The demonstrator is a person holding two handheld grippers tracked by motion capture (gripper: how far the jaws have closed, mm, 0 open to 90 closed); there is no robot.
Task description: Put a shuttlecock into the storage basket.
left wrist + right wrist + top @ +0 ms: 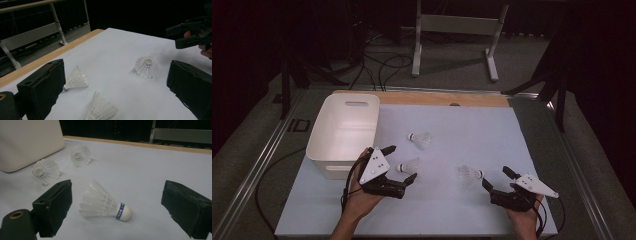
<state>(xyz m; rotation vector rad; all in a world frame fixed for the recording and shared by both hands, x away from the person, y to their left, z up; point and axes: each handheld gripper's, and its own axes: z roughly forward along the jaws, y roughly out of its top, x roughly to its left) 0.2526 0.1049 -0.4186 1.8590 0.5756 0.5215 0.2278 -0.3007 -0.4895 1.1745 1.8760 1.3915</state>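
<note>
**Ana:** Shuttlecocks first. Three lie on the pale table [452, 210], and the white bin [343, 131] stands at its far left, nothing inside it as far as I can see. Which one is in hand?

**Ben:** Two, I'd say, one per hand. The right gripper [498, 180] has its jaws spread wide, and the right shuttlecock [105, 204] lies on its side straight ahead between them, touching neither.

**Ana:** How does its long axis run?

**Ben:** Across the jaws' gap in the right gripper view, cork tip with the blue band towards the right-hand jaw, feather skirt towards the left-hand one. My guess is that closing as it stands would press it end to end, so a turn of the wrist to catch the skirt or cork from the sides looks wiser.

**Ana:** And the left gripper [401, 164]?

**Ben:** Also spread, holding nothing. The near shuttlecock [410, 165] sits just in front of it on the table, skirt pointing away from the bin. That hand is also the one nearer the bin.

**Ana:** Anything in the way?

**Ben:** Not much. The far shuttlecock [421, 139] rests well apart, farther up the table, and bare surface separates all three. The bin's near wall is close beside the left hand [357, 192], which is the one thing I'd mind when lifting across.
</note>
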